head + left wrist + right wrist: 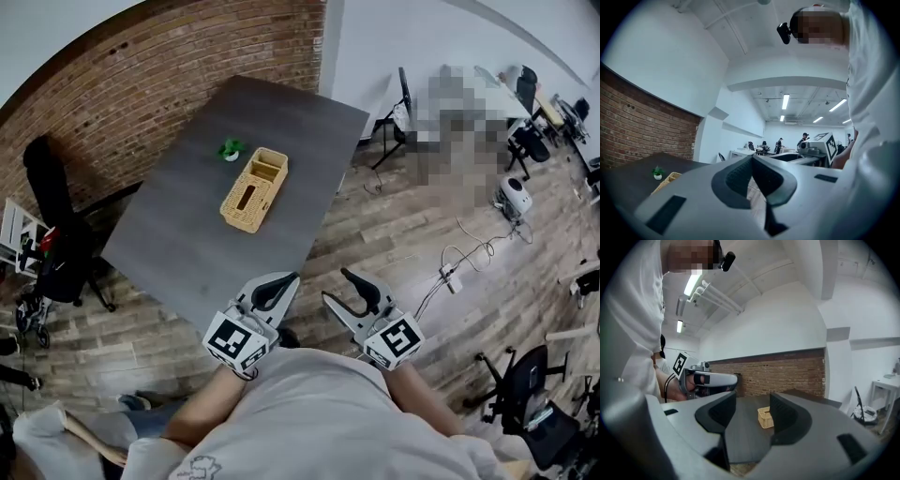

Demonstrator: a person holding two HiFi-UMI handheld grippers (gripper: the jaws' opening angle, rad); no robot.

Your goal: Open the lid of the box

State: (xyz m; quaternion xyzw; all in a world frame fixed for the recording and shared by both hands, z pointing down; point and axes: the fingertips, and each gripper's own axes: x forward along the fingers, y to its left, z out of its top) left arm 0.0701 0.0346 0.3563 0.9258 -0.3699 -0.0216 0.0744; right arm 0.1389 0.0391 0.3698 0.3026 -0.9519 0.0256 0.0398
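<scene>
a person in a white top (309,412) stands at the near corner of a dark grey table (178,244) with a two-jaw gripper in each hand, both pointing level toward the far end of the room. the left gripper (752,158) is clenched on nothing, its ribbed pads pressed tip to tip. the right gripper (753,401) stands released, its jaws well apart and empty (the box shows through the gap only as a small shape far down the tabletop). the wicker box (254,190) sits on the far half of the table, well apart from both tools, with its long side running near to far. its lid (246,199) is down and has an oblong slot in it, and there is an open compartment at the far end. a small potted plant (231,149) in a white pot stands just beside the box's far left corner. a brick wall (141,84) runs behind the table on the left, a black office chair (56,234) stands by the table's left side, and a white power strip (450,277) with its cable lies on the wood-plank floor (394,225) to the right
</scene>
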